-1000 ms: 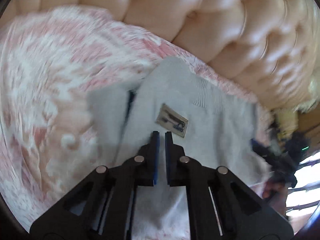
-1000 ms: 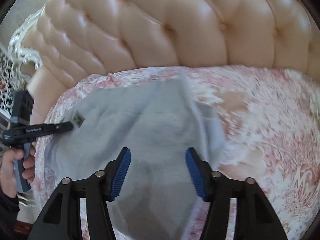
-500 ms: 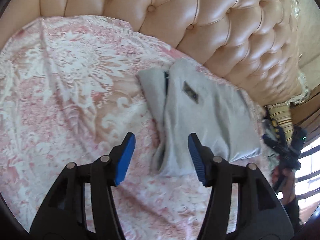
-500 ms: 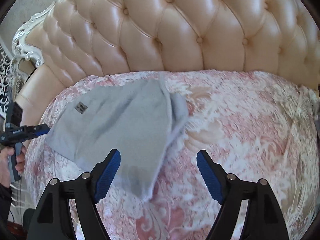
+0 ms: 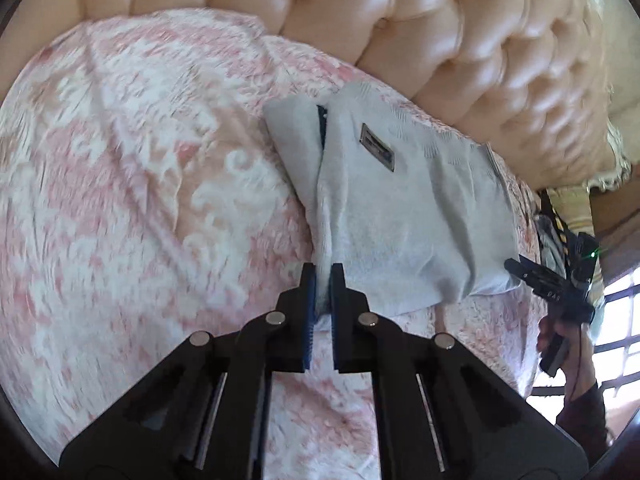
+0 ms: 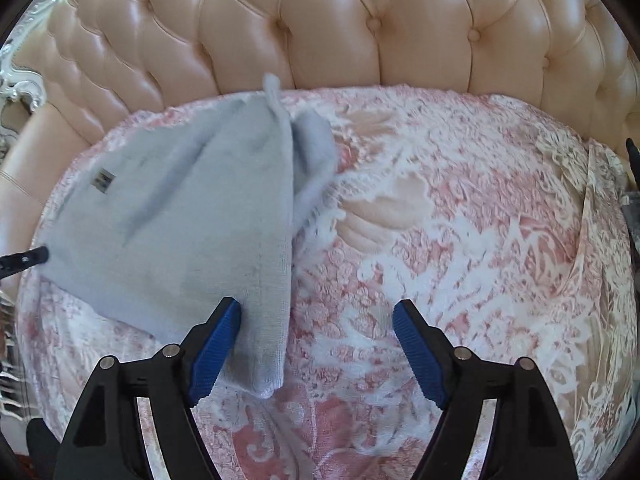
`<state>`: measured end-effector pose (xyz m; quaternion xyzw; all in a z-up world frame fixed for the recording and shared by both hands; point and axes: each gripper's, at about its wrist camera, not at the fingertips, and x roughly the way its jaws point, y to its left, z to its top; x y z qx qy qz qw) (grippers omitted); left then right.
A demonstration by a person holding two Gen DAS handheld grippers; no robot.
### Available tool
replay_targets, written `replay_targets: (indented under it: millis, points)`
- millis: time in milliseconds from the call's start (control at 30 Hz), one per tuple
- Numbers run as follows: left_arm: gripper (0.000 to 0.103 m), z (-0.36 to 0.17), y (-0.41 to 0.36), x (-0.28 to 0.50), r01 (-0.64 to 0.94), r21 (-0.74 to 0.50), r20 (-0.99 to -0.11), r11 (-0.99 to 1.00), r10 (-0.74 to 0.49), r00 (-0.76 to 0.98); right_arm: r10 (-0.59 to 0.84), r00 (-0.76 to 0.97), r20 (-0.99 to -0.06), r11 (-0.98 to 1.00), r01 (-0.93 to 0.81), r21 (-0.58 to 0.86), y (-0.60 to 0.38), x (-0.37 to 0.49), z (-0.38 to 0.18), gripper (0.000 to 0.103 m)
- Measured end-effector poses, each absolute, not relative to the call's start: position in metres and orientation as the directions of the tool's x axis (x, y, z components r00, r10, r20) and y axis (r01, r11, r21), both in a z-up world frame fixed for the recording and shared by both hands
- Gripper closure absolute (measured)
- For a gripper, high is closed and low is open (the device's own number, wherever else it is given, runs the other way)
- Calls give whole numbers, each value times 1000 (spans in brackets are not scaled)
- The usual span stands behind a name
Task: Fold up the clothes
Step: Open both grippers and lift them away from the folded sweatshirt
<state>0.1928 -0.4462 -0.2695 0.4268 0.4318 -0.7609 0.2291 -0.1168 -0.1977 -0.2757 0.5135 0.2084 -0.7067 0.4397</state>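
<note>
- Grey sweater (image 5: pixel 400 216) half folded on the pink patterned bedspread (image 5: pixel 140 200), ahead of both tongs, close under the tufted headboard (image 6: pixel 340 32).
- Left gripper (image 5: pixel 323 280) closing, its pads pinching the near corner of the sweater.
- Right gripper (image 6: pixel 316 336) with jaws wide apart, holding nothing; near hem just beside its left pad (image 6: pixel 216 340).
- Probably next: pinch of the other near corner, then both corners carried together away from the tongs toward the label (image 5: pixel 376 148).
- Best with edges kept level and cloth slightly taut, to avoid a slanted fold.
- Soft, wrinkled cover under the cloth; window (image 5: pixel 616 320) to the right of the left tongs.
</note>
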Motion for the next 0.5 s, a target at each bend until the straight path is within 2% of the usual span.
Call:
replay_targets:
  millis: [167, 233, 300, 333, 367, 400, 500]
  points:
    - [95, -279, -440, 207, 729, -510, -832, -456, 45, -553, -363, -133, -922, -527, 846, 85, -201, -111, -275, 24]
    - [88, -276, -443, 215, 729, -541, -817, -420, 55, -575, -358, -129, -925, -536, 840, 90, -199, -113, -276, 24]
    - [68, -266, -445, 228, 720, -574, -792, -390, 42, -609, -360, -116, -926, -552, 826, 111, -197, -117, -276, 22]
    - [62, -257, -445, 238, 713, -587, -778, -383, 22, -628, -362, -106, -926, -564, 816, 127, -196, -119, -275, 22]
    - [50, -243, -446, 248, 711, -575, -771, -404, -22, -636, -364, -97, -926, -575, 806, 142, -195, -121, -274, 22]
    - [44, -232, -445, 256, 714, -553, -771, -429, -63, -634, -369, -101, -924, -582, 800, 145, -194, -120, -272, 22]
    - [42, -205, -447, 271, 713, -496, -757, -496, -156, -635, -396, -117, -911, -585, 796, 152, -191, -117, -263, 22]
